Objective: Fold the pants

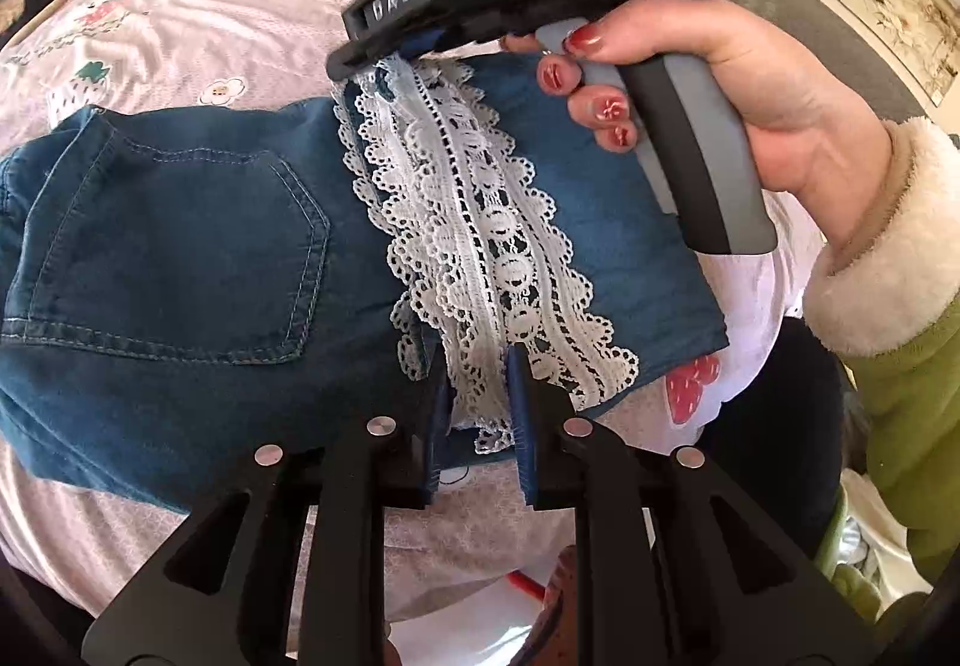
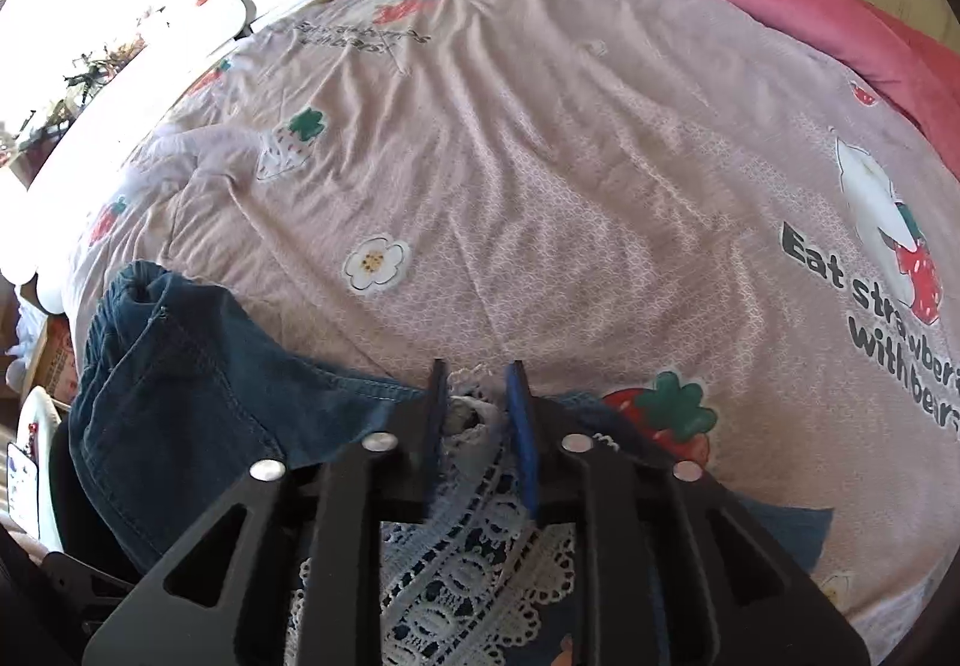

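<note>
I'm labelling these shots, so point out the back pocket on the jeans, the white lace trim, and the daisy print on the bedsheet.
back pocket (image 1: 180,240): left wrist view, middle of the denim patch.
white lace trim (image 1: 480,222): left wrist view, centre strip.
daisy print (image 2: 375,262): right wrist view, yellow centre of the flower.

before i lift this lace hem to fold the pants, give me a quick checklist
1. Left gripper on the lace hem: ok, lace fills the gap between its fingers.
2. Right gripper grip: cannot tell; lace lies between its fingers, but pad contact is unclear.
3. Grippers at opposite ends of the same hem: ok.
4. Pants lying flat: not ok, the waist end is bunched up.
5. Room on the bedsheet beyond the pants: ok.
</note>
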A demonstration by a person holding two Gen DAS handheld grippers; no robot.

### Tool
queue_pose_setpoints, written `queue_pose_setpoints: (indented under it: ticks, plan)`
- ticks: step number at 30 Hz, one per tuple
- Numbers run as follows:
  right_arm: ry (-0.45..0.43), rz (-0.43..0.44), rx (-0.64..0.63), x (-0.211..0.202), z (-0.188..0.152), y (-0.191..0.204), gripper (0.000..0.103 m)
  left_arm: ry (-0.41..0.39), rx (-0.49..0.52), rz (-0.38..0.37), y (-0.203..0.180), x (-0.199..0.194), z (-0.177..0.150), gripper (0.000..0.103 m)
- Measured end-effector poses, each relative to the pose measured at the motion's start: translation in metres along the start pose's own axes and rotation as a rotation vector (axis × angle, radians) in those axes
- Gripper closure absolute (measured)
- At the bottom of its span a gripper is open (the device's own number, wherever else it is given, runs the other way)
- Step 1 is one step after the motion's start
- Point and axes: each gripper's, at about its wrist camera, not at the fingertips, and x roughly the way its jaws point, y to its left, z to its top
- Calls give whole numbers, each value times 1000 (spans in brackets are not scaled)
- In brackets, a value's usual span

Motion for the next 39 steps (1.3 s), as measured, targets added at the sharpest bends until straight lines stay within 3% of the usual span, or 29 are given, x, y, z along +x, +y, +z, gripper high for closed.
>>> queue_pose_setpoints:
  ticks: [1, 4, 6, 8, 11, 13, 18, 21, 24, 27, 31, 35, 37, 39]
  plan:
    - [-22, 15, 20, -7, -1, -4, 63, 0, -2, 0, 1, 0, 0, 90]
    - [-113, 27, 65, -42, -7, -17, 62, -4, -3, 0, 1, -1, -1, 88]
    - [-124, 7, 47, -55, -13, -18, 62, -8, 4, 4, 0, -1, -2, 88]
    - [-99, 4, -5, -58, -19, -10, 65, -11, 5, 5, -1, -1, -3, 87]
    - [-15, 9, -77, -45, -29, 5, 83, -12, 4, 6, 0, -1, -4, 87]
    - [21, -19, -97, -32, -34, 11, 88, -13, 9, 12, -2, -1, -4, 87]
    - [58, -7, -75, 0, -32, 18, 88, -14, 12, 23, -5, 1, -6, 86]
    - [72, -10, -74, 11, -32, 18, 88, -22, 8, 46, -4, 1, -5, 75]
    - [70, 4, -65, 11, -33, 15, 88, -23, -6, 34, -1, 2, -5, 74]
    - [66, 16, -53, 1, -31, 13, 87, -30, -3, 45, -2, -1, -4, 66]
    - [5, 47, -31, -27, -27, 14, 81, -52, -10, 54, 1, -12, -4, 59]
    - [-42, 57, -51, -47, -20, 25, 64, -89, -10, 98, 5, -28, -4, 56]
    - [-54, 55, -67, -52, -17, 31, 60, -102, -15, 121, 8, -37, -4, 50]
    - [-73, 62, -69, -57, -14, 36, 48, -121, -17, 154, 14, -48, -5, 46]
